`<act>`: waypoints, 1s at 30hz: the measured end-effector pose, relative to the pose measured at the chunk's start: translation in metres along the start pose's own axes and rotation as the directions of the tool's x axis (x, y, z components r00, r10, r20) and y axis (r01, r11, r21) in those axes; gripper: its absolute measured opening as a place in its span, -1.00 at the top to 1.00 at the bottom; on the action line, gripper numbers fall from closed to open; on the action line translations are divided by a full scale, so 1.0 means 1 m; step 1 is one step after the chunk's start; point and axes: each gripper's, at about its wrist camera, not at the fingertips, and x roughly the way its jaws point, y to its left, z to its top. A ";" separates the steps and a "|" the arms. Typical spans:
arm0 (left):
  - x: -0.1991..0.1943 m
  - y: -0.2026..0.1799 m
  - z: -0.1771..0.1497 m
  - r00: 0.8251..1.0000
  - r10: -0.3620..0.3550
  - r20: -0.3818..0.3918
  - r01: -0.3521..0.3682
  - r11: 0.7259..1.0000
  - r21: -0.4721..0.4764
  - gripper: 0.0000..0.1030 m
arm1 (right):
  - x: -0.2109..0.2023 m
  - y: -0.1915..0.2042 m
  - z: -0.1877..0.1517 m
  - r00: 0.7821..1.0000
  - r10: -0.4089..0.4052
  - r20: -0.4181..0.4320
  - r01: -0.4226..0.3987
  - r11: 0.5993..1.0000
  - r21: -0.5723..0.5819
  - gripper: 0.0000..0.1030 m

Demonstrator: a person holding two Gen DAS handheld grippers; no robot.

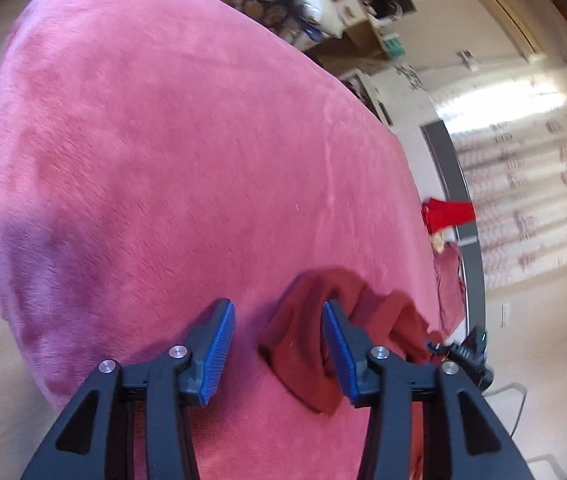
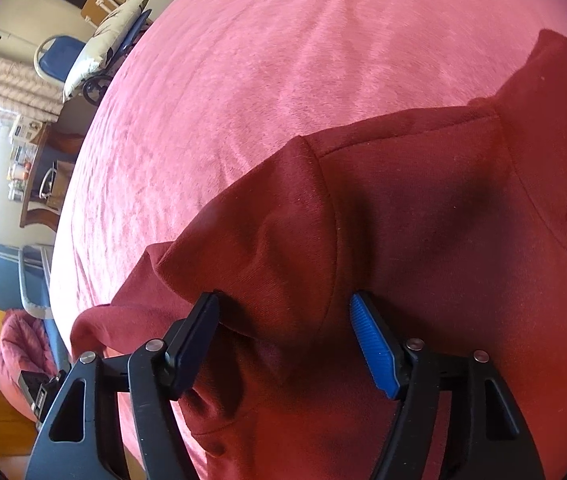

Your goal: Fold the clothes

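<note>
Left wrist view: left gripper (image 1: pixel 279 350) spread open over pink blanket (image 1: pixel 163 140), nothing pinched, bunched maroon garment (image 1: pixel 303 364) lying just beside one finger. Right wrist view: right gripper (image 2: pixel 283 344) also released, straddling garment's (image 2: pixel 403 220) folded sleeve, pads not pressing.

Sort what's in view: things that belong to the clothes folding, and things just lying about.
Belongs to the job:
- dark red garment, crumpled on the pink blanket
- left gripper, open
- right gripper, open over the garment

Just lying about:
- bright red cloth at the bed's edge
- pillow
- blue chair
</note>
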 end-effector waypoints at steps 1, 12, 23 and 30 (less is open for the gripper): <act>0.002 -0.003 -0.002 1.000 0.001 -0.005 -0.001 0.999 0.035 0.03 | 0.001 0.001 0.001 1.000 0.000 0.000 0.000 1.000 0.000 -0.39; 0.017 -0.033 0.018 0.989 -0.051 -0.142 0.076 0.982 0.173 0.84 | -0.010 -0.006 -0.015 1.000 0.012 -0.001 -0.012 1.000 -0.005 -0.42; -0.024 -0.047 0.143 0.992 0.097 0.084 -0.113 0.970 0.215 0.89 | -0.014 -0.023 -0.017 1.000 0.030 0.005 -0.030 1.000 -0.004 -0.48; -0.025 0.015 0.164 0.950 0.284 0.129 -0.290 0.957 0.029 0.79 | -0.015 -0.017 -0.022 1.000 -0.011 0.006 0.011 0.997 -0.070 -0.75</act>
